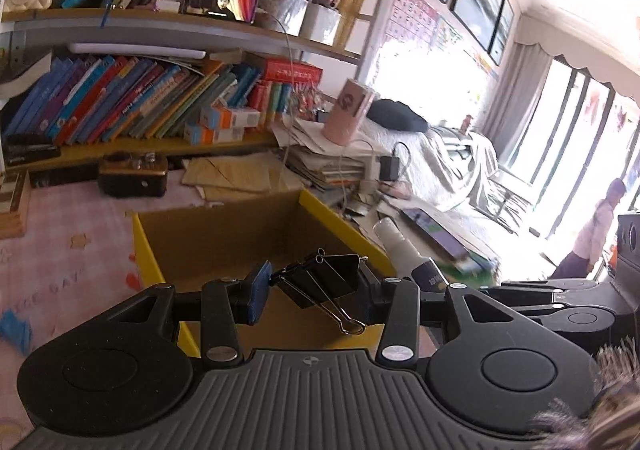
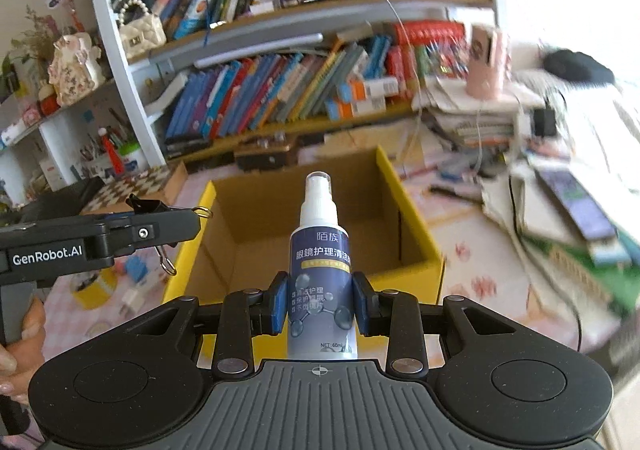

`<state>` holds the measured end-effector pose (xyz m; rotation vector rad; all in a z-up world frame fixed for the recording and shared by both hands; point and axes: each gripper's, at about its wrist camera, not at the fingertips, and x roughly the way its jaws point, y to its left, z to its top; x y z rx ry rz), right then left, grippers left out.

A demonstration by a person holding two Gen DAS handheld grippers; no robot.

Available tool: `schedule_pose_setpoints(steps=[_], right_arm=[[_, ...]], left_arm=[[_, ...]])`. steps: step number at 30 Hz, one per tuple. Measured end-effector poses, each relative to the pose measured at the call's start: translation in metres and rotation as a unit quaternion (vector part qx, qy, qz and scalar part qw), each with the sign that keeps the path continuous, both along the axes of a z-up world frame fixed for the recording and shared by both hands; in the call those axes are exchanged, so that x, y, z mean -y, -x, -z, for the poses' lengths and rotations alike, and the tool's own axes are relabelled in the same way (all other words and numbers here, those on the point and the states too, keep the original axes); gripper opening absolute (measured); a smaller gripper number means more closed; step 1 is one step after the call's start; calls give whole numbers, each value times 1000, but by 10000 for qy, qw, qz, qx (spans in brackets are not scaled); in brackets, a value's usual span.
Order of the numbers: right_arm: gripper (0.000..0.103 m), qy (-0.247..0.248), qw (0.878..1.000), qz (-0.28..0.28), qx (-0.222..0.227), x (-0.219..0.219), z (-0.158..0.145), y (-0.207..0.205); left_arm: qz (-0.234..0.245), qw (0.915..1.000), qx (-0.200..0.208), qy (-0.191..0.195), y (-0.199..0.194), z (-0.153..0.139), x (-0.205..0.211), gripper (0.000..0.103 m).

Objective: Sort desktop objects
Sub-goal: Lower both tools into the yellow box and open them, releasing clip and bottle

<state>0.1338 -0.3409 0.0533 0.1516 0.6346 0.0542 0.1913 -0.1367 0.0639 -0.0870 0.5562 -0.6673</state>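
My left gripper is shut on a cluster of black binder clips, held over the near rim of an open yellow cardboard box. From the right wrist view, the left gripper comes in from the left with the binder clips hanging at its tip by the box's left wall. My right gripper is shut on a small spray bottle with a dark blue label and white nozzle, upright above the near edge of the yellow box. The spray bottle's nozzle also peeks in at the left view's right side.
Bookshelves packed with books stand behind the box. A dark small case lies behind the box. Piled papers, cables and a pink cup crowd the right. A tape roll and small items lie on the pink mat at left.
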Motion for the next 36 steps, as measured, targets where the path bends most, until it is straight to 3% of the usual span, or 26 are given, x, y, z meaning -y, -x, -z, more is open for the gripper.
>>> schedule_pose_setpoints(steps=[7, 12, 19, 26, 32, 33, 34, 36], right_arm=[[33, 466, 9972, -571, -130, 8, 10, -60], [33, 1083, 9862, -1159, -475, 5, 33, -100], [33, 1987, 9536, -1957, -1139, -1, 71, -157], [33, 2951, 9102, -2618, -1261, -22, 86, -189], [33, 3399, 8880, -2855, -1202, -27, 94, -196], [33, 3417, 8872, -2868, -1180, -26, 95, -196], [33, 3434, 8864, -2880, -1159, -26, 95, -196], [34, 3410, 8873, -2898, -1112, -25, 95, -195]], left_arm=[[40, 9983, 25, -583, -47, 8, 31, 40], [-12, 9937, -93, -1118, -81, 26, 47, 41], [-71, 9813, -289, -1902, -125, 52, 68, 41], [278, 9628, -360, -2662, -143, 67, 91, 41], [294, 9549, -569, -2900, -148, 80, 99, 41], [287, 9561, -538, -2866, -148, 79, 99, 49], [261, 9573, -499, -2834, -147, 78, 98, 63], [219, 9588, -465, -2793, -147, 76, 98, 75]])
